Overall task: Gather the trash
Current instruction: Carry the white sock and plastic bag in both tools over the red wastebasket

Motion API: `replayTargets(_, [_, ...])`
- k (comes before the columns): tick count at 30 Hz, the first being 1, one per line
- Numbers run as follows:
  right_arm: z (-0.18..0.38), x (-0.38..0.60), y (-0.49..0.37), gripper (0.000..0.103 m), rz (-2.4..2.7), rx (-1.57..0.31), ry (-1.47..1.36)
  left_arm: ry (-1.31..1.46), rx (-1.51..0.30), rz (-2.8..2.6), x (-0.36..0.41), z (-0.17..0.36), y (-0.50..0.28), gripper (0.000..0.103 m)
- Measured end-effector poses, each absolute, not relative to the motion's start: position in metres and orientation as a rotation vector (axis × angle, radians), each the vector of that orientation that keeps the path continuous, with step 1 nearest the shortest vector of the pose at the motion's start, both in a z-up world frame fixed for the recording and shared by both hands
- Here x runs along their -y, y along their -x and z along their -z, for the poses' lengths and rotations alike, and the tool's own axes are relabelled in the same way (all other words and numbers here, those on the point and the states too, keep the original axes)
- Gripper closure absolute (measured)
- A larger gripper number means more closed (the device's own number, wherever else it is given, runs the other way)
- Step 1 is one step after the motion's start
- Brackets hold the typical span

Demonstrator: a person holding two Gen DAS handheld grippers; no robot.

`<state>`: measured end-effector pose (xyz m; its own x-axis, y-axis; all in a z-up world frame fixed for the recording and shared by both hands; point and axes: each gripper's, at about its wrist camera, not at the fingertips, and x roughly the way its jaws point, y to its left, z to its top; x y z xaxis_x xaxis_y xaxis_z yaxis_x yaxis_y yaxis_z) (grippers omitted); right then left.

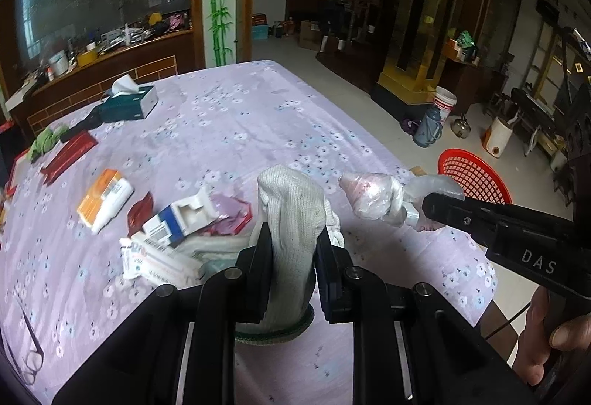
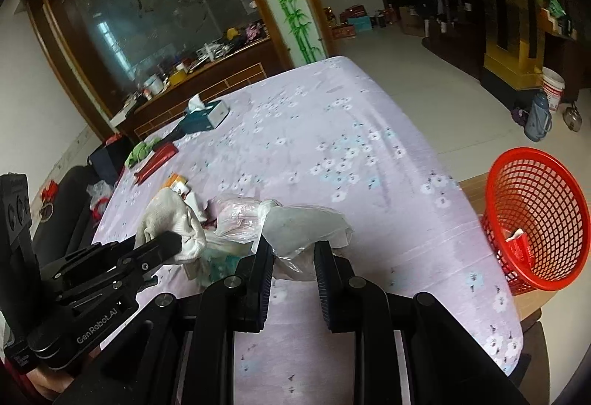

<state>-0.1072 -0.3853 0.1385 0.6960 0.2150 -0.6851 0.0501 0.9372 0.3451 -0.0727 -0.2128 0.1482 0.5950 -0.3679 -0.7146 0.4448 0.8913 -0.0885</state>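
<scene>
My left gripper (image 1: 293, 238) is shut on a white knitted glove (image 1: 291, 216) with a green cuff, held above the lilac flowered tablecloth (image 1: 229, 131). My right gripper (image 2: 293, 246) is shut on a knotted clear plastic bag (image 2: 295, 222) with pinkish contents; the same bag (image 1: 373, 196) hangs right of the glove in the left wrist view. A red mesh basket (image 2: 543, 216) stands off the table's right edge with a red-and-white wrapper (image 2: 517, 242) inside. Loose trash lies left of the glove: a blue-white carton (image 1: 177, 218), a white packet (image 1: 159, 257), a red sachet (image 1: 140, 211), an orange-white box (image 1: 105, 200).
A teal tissue box (image 1: 129, 102), a red flat box (image 1: 68, 155) and a green cloth (image 1: 46, 140) sit at the table's far left. Glasses (image 1: 31, 357) lie near the front left edge. On the floor at right are a blue flask (image 1: 428, 126), a white bucket (image 1: 445, 104), a kettle.
</scene>
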Motion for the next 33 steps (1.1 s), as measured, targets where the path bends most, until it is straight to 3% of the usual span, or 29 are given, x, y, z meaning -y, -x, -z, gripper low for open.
replayTargets(33, [-0.138,0.467,0.14,0.08,0.006,-0.766,-0.46,-0.191,-0.819,0.576,0.296,-0.151,0.081,0.083])
